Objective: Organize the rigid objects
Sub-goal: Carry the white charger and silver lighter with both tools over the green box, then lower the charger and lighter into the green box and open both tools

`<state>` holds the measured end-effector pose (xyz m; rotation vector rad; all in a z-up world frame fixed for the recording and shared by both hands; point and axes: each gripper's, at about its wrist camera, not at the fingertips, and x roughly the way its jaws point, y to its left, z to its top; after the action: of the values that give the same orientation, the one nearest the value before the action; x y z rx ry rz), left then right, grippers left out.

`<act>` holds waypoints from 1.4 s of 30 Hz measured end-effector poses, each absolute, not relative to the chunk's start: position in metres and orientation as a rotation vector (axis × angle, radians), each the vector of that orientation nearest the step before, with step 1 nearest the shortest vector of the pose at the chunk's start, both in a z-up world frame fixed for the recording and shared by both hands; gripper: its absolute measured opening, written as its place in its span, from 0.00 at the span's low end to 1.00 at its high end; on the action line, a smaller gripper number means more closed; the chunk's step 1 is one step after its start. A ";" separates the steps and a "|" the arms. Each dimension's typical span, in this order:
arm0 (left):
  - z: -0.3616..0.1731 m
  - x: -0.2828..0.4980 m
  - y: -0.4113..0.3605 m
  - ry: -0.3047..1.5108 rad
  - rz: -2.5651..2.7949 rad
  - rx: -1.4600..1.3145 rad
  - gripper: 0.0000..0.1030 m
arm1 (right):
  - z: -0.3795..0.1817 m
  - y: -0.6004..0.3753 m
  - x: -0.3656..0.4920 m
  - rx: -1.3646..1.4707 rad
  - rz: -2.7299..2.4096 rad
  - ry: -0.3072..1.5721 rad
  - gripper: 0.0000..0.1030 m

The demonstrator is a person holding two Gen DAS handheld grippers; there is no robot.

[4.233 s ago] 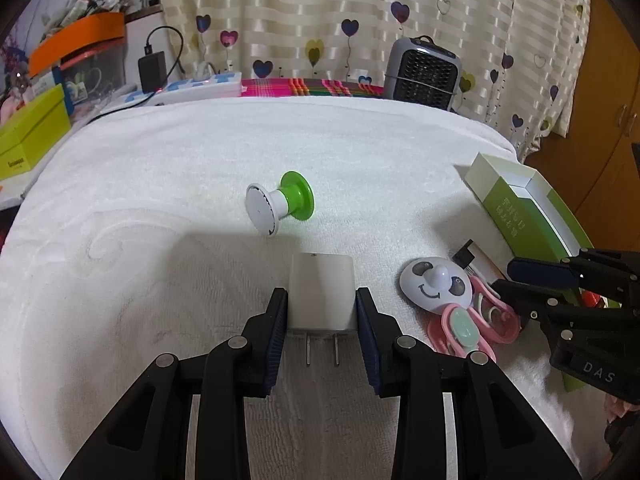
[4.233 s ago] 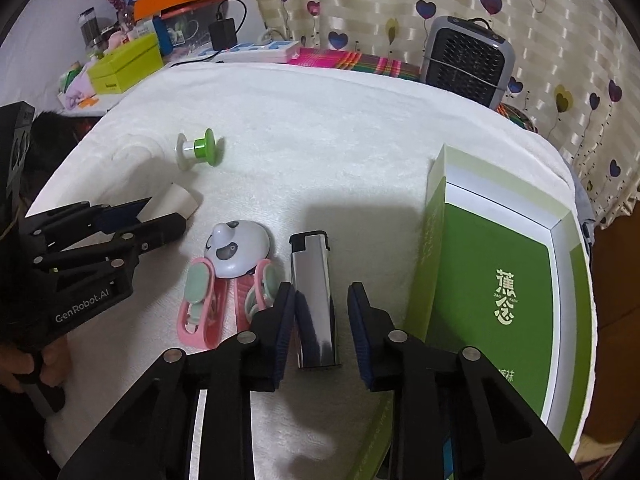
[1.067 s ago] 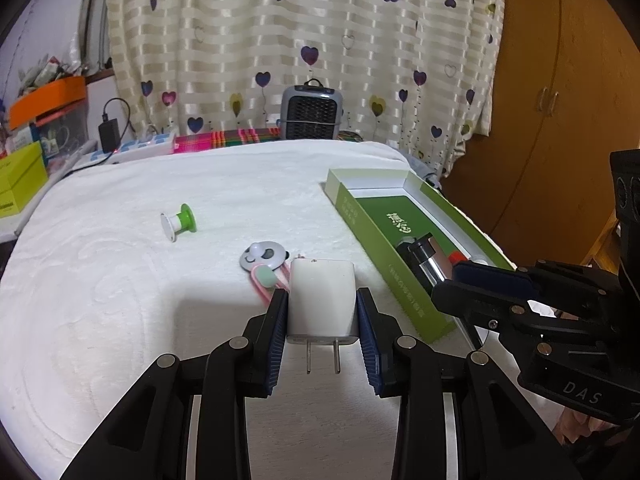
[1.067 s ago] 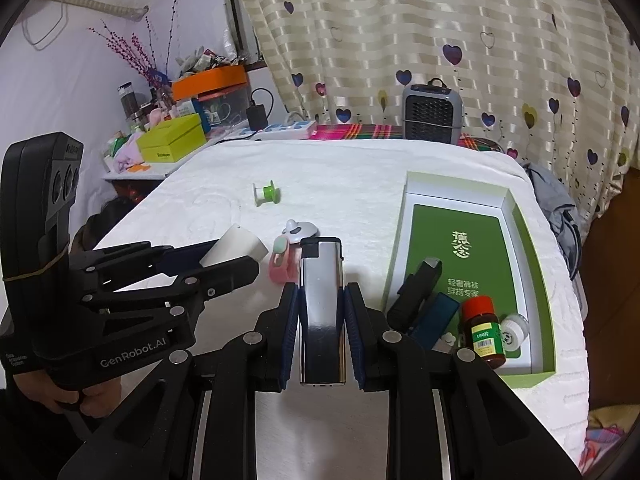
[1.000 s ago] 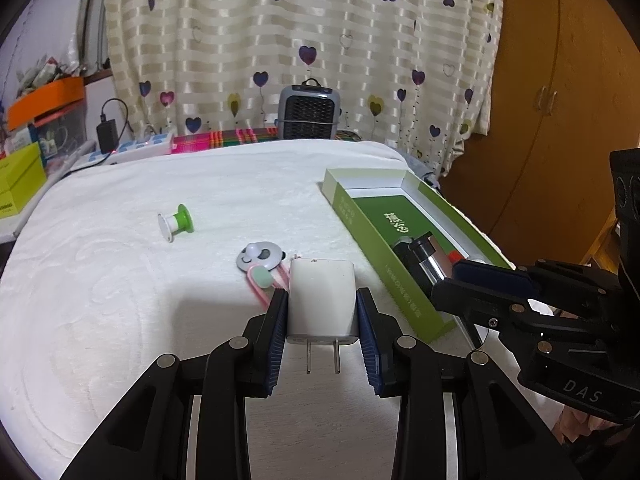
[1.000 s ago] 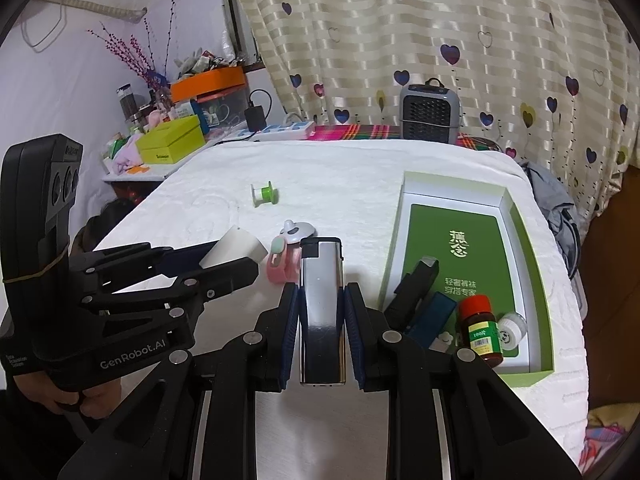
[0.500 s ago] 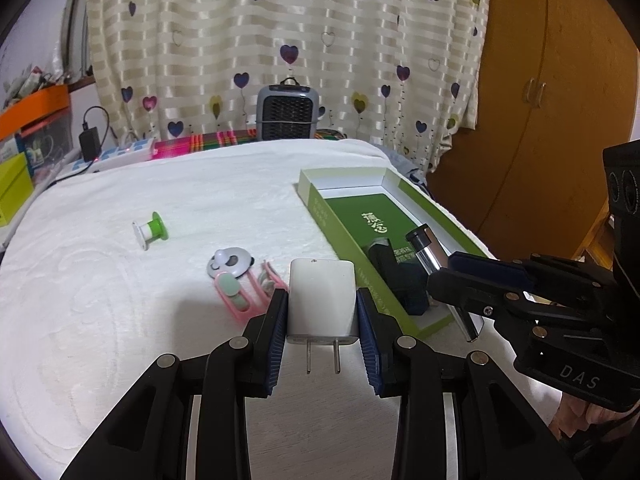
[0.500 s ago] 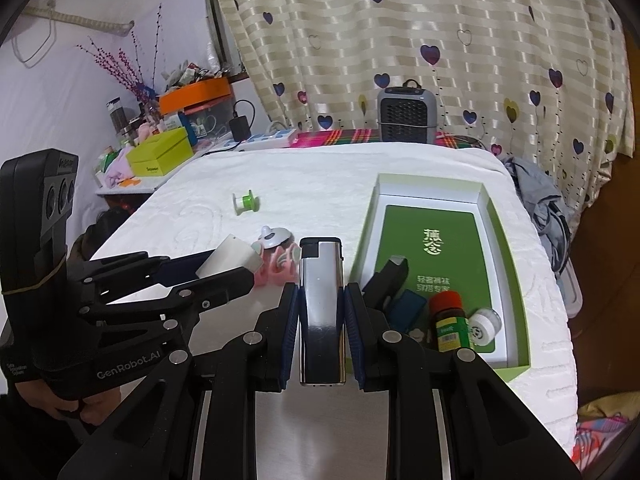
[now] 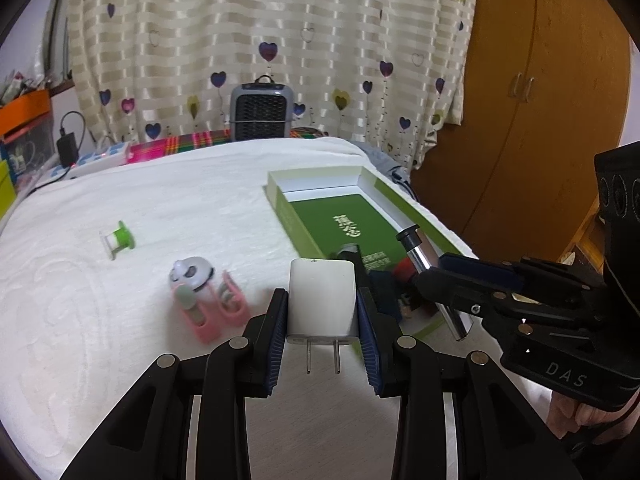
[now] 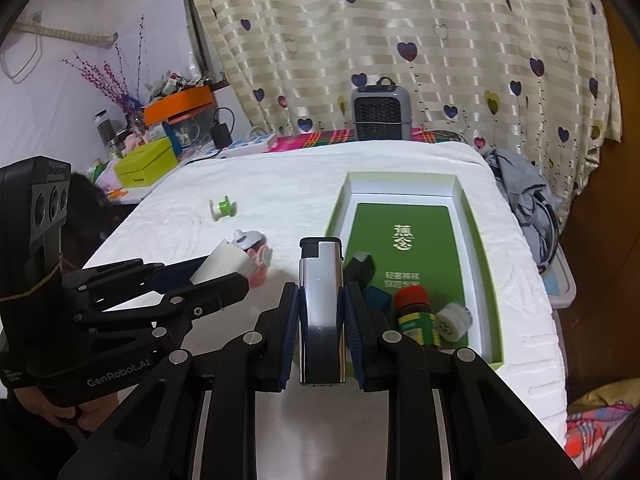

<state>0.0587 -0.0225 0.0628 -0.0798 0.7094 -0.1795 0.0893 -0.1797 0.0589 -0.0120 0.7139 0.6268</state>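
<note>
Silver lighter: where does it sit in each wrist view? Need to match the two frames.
Left wrist: silver lighter at centre right, slanting, clamped in the right gripper over the green box's near end.
Right wrist: bottom centre, upright between the right gripper's pads, left of the red-capped bottle.
Shared landmark: the grey heater in front of the heart curtain.

Home bedroom — heart-print curtain, wooden wardrobe.
</note>
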 end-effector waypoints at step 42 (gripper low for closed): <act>0.033 0.125 -0.067 0.763 -0.293 -0.097 0.31 | 0.030 -0.210 0.144 -0.013 0.494 0.802 0.24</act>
<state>0.1251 -0.0674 0.0329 -0.0971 0.7628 -0.2929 0.1441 -0.2098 0.0299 -0.0127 0.8021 0.4943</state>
